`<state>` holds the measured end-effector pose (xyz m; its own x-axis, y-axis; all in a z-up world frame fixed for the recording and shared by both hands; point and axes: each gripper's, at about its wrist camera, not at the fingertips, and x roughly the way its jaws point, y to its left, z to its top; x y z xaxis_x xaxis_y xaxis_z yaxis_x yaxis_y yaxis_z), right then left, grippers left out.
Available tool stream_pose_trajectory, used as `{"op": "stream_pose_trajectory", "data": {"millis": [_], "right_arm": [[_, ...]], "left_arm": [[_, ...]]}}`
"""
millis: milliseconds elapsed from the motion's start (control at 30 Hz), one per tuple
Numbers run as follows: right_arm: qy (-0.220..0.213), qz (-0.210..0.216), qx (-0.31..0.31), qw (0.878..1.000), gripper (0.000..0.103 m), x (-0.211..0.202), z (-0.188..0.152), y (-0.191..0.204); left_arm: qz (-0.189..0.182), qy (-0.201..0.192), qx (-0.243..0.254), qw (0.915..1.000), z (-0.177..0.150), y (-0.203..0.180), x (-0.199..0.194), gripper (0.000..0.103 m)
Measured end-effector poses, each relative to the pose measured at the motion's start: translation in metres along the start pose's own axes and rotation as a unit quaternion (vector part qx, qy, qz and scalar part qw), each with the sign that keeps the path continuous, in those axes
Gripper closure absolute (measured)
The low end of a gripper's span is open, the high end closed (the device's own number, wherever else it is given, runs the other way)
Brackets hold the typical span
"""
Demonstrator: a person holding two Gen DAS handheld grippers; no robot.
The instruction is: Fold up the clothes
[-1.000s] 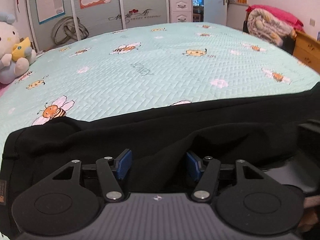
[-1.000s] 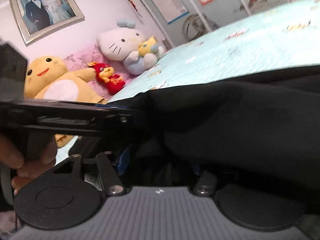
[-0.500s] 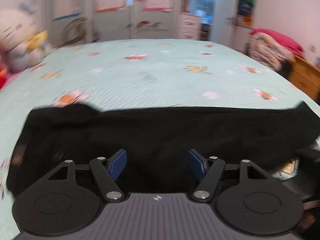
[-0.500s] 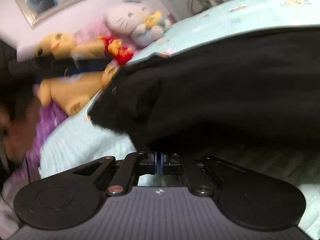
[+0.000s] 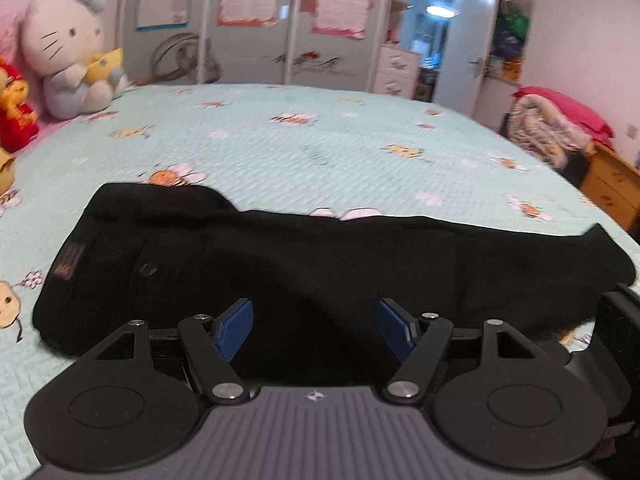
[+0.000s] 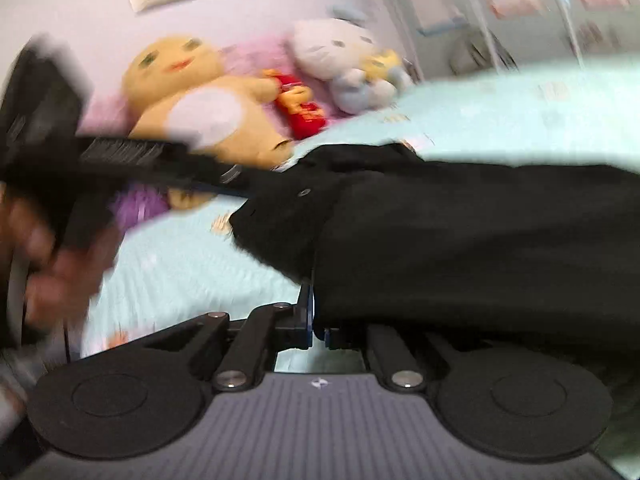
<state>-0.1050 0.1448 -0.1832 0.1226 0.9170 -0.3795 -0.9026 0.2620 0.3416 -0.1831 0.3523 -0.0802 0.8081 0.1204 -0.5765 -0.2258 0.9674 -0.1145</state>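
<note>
Since a second ago I have pulled the left gripper (image 5: 314, 330) back from the black trousers (image 5: 320, 272), and the cloth that bunched up between its fingers now lies flatter, in a long band across the quilted mint bedspread (image 5: 320, 152) with its bee and flower print. From my left, the waist end shows a small brown woven label and a round dark button; the fabric is matte and soft, with shallow folds, and it tapers to a hem corner at the far right. The left gripper's blue ribbed pads (image 5: 234, 326) stand wide apart just over the near edge, holding nothing. In the right wrist view, which is blurred, the right gripper (image 6: 318, 326) has its pads brought nearly together on the lower edge of the black trousers (image 6: 480, 240). At the head of the bed sit a yellow plush (image 6: 192, 104), a small red one and a white cat plush (image 5: 66, 52).
</note>
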Motion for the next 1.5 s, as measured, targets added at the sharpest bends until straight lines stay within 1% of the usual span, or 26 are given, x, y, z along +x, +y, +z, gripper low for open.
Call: {"op": "stream_pose_trajectory", "data": {"millis": [67, 100, 133, 167, 200, 267, 333, 400, 467, 567, 600, 667, 767, 833, 933, 967, 1000, 1033, 1067, 1133, 1200, 1233, 1300, 1367, 1433, 1500], "right_arm": [[0.027, -0.018, 0.03, 0.999, 0.1, 0.009, -0.011, -0.013], [0.037, -0.027, 0.053, 0.997, 0.098, 0.013, -0.015, -0.02], [0.033, -0.027, 0.075, 0.996, 0.094, 0.011, -0.014, -0.023], [0.016, -0.022, 0.084, 0.996, 0.088, 0.006, -0.011, -0.022], [0.001, -0.021, 0.089, 0.996, 0.077, 0.0, -0.009, -0.019], [-0.018, -0.025, 0.104, 0.994, 0.062, -0.015, -0.013, -0.015], [-0.031, -0.045, 0.133, 0.99, 0.062, -0.036, -0.025, -0.014], [-0.032, -0.058, 0.192, 0.979, 0.058, -0.057, -0.035, -0.024], [-0.038, -0.048, 0.232, 0.971, 0.057, -0.082, -0.041, -0.031], [-0.066, -0.044, 0.212, 0.974, 0.056, -0.117, -0.028, -0.026], [-0.079, -0.058, 0.194, 0.976, 0.052, -0.125, -0.019, -0.026], [-0.099, -0.09, 0.158, 0.978, 0.049, -0.132, 0.002, -0.03], [-0.105, -0.119, 0.117, 0.98, 0.047, -0.118, 0.033, -0.051], [-0.086, -0.144, 0.111, 0.98, 0.046, -0.087, 0.049, -0.076], [-0.035, -0.201, 0.126, 0.971, 0.046, -0.039, 0.062, -0.126], [-0.022, -0.22, 0.132, 0.966, 0.048, -0.029, 0.063, -0.14], [-0.008, -0.238, 0.138, 0.961, 0.066, -0.02, 0.064, -0.155], [0.005, -0.256, 0.144, 0.956, 0.069, -0.01, 0.066, -0.169], [0.01, -0.266, 0.158, 0.951, 0.069, -0.008, 0.069, -0.178], [-0.009, -0.264, 0.192, 0.945, 0.066, -0.02, 0.079, -0.18], [-0.026, -0.243, 0.184, 0.952, 0.054, -0.032, 0.075, -0.17], [-0.014, -0.237, 0.171, 0.956, 0.045, -0.03, 0.069, -0.167], [0.024, -0.259, 0.131, 0.957, 0.044, -0.008, 0.065, -0.169], [0.018, -0.268, 0.123, 0.955, 0.045, 0.003, 0.07, -0.192], [-0.002, -0.294, 0.131, 0.947, 0.049, 0.001, 0.08, -0.211], [-0.02, -0.34, 0.142, 0.93, 0.049, -0.008, 0.091, -0.225]], "left_arm": [[0.005, 0.007, 0.004, 1.0, -0.003, -0.003, 0.007, 0.03], [0.007, 0.011, 0.006, 0.9999, -0.005, -0.005, 0.011, 0.031], [0.007, 0.012, 0.007, 0.9999, -0.006, -0.006, 0.013, 0.031], [0.005, 0.012, 0.008, 0.9999, -0.006, -0.008, 0.013, 0.031], [0.002, 0.012, 0.01, 0.9999, -0.005, -0.01, 0.013, 0.031], [0.005, 0.007, 0.026, 0.9996, -0.005, -0.015, 0.011, 0.031], [0.015, 0.001, 0.05, 0.9986, -0.006, -0.02, 0.01, 0.03], [0.021, 0.001, 0.058, 0.9981, -0.008, -0.02, 0.011, 0.03], [0.021, 0.001, 0.056, 0.9982, -0.01, -0.018, 0.012, 0.03], [0.017, -0.005, 0.043, 0.9989, -0.011, -0.014, 0.015, 0.03], [0.016, -0.008, 0.041, 0.999, -0.01, -0.015, 0.016, 0.03], [0.011, -0.019, 0.042, 0.9989, -0.008, -0.022, 0.02, 0.03], [0.027, -0.02, 0.072, 0.9968, -0.004, -0.037, 0.04, 0.028], [0.041, 0.01, 0.078, 0.9961, -0.007, -0.037, 0.069, 0.028], [0.06, 0.06, 0.073, 0.9938, -0.018, -0.026, 0.112, 0.023], [0.069, 0.061, 0.07, 0.9933, -0.02, -0.022, 0.12, 0.023], [0.073, 0.058, 0.065, 0.9935, -0.017, -0.019, 0.122, 0.023], [0.072, 0.051, 0.064, 0.994, -0.013, -0.019, 0.121, 0.023], [0.071, 0.04, 0.067, 0.9944, -0.008, -0.019, 0.12, 0.023], [0.072, 0.023, 0.074, 0.9944, -0.002, -0.02, 0.121, 0.023], [0.079, 0.024, 0.08, 0.9934, -0.003, -0.02, 0.134, 0.022], [0.082, 0.025, 0.084, 0.9928, -0.003, -0.02, 0.14, 0.022], [0.089, 0.026, 0.091, 0.9916, -0.004, -0.019, 0.153, 0.02], [0.096, 0.028, 0.093, 0.9906, -0.003, -0.018, 0.163, 0.019], [0.104, 0.031, 0.08, 0.9909, 0.005, -0.014, 0.16, 0.019], [0.111, 0.034, 0.065, 0.9911, 0.012, -0.01, 0.154, 0.023]]}}
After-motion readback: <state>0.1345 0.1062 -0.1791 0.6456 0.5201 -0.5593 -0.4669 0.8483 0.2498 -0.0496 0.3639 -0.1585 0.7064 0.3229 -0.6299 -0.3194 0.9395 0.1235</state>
